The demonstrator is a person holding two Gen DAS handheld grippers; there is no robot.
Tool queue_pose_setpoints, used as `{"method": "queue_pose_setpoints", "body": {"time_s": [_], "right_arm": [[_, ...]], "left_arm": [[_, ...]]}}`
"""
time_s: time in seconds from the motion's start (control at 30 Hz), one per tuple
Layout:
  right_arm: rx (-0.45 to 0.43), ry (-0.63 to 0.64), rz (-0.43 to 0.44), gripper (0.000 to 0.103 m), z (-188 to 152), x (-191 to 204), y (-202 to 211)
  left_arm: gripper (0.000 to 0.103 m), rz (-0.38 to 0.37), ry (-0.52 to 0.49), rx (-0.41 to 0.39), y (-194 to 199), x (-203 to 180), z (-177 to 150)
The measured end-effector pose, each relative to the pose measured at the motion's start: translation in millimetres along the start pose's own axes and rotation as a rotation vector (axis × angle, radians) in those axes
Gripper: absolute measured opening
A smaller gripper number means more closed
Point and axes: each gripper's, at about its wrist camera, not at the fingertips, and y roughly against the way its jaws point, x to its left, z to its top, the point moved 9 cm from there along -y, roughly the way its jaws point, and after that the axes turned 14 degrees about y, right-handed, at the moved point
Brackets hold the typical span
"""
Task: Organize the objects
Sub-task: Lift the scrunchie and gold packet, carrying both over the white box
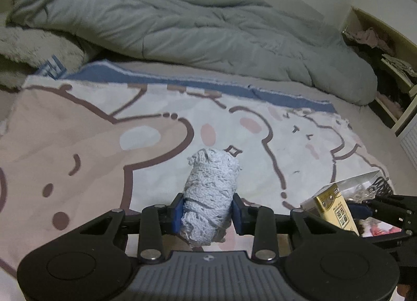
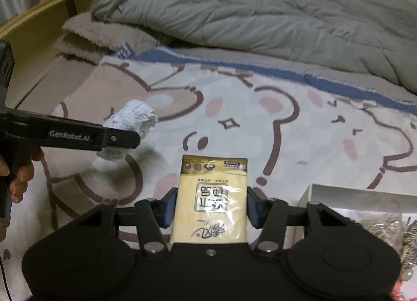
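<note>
My left gripper [image 1: 207, 213] is shut on a roll of pale blue-white knitted cloth [image 1: 209, 191], held just above the cartoon-bear bedspread [image 1: 91, 150]. The right wrist view shows the same cloth roll [image 2: 131, 120] in the left gripper [image 2: 118, 142] at the left, with a hand around its handle. My right gripper [image 2: 210, 207] is shut on a gold tissue pack [image 2: 212, 196], its blue pads pressing both sides. The tissue pack [image 1: 336, 207] also appears at the lower right of the left wrist view, raised over the bed.
A rumpled grey-green duvet [image 1: 195, 22] lies across the far side of the bed, with a fluffy beige blanket [image 2: 104, 35] to its left. A white box [image 2: 338, 194] with jewellery in it sits at the near right. Open shelves [image 1: 385, 66] stand at the far right.
</note>
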Motion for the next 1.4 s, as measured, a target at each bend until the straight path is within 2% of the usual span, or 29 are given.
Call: {"method": "queue_pose_setpoints", "body": {"time_s": [0.37,0.83,1.13,1.4], "right_arm": [[-0.090,0.009,-0.047,0.054,11,-6,64],[-0.180,-0.012,-0.071,0.054,0,-10,131],[-0.208,-0.031,-0.104,0.054,-19,-29,159],[-0.196,-0.062,-0.132,0.054,-46,-57,171]], "left_arm": [[0.038,0.017,-0.025,-0.052,61,-30,-16],[0.038,0.060,-0.095,-0.146,121,-73,-39],[0.038,0.042,-0.083,-0.153,129,-100,-55],[0.038,-0.022,-0.066,-0.123,116,-137,-76]]}}
